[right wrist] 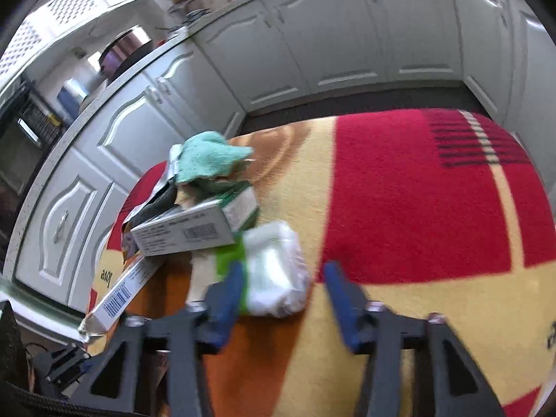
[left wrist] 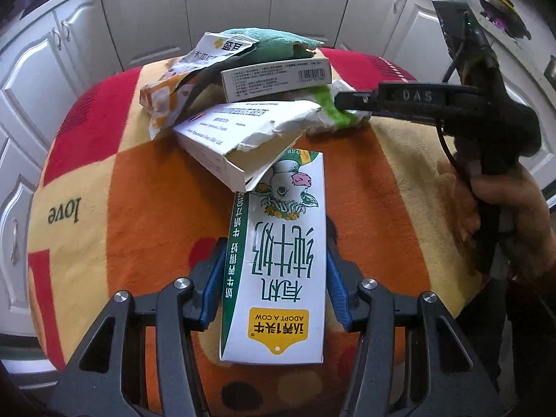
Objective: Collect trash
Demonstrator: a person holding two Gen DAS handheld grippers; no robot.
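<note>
Nearest, left gripper (left wrist: 274,271): blue pads (left wrist: 215,278) pressed against both long sides of the milk carton (left wrist: 281,253), clamped at mid-length.
Milk carton: lies flat on the patchwork blanket (left wrist: 139,208), far end tucked under the torn box; white and green, cow print, "ADOPT A COW" tag.
Carton handling: probably empty, so light; stiff card on the edges, broad faces likely to dent. Side grip on the narrow edges looks sound.
Right gripper (right wrist: 281,292): fingers apart, straddling the plastic-wrapped packet (right wrist: 278,274), no squeeze yet; view is motion-blurred. Seen in the left view as a black tool (left wrist: 410,99) with its tip at the packet.
Packet handling: soft, crinkly white-and-green film, likely slippery and light; take it across the thick middle, not by loose film.
Mid pile: torn white box (left wrist: 222,139), open flap, crushed; flimsy, best held on an intact edge.
Above it: grey barcode box (left wrist: 278,80), resting on the pile, rigid-looking.
Left of pile: torn snack wrapper (left wrist: 173,83), limp foil.
Farthest on pile: teal cloth (left wrist: 274,40), soft; trash or not, cannot tell.
Background: white cabinets (left wrist: 222,3).
</note>
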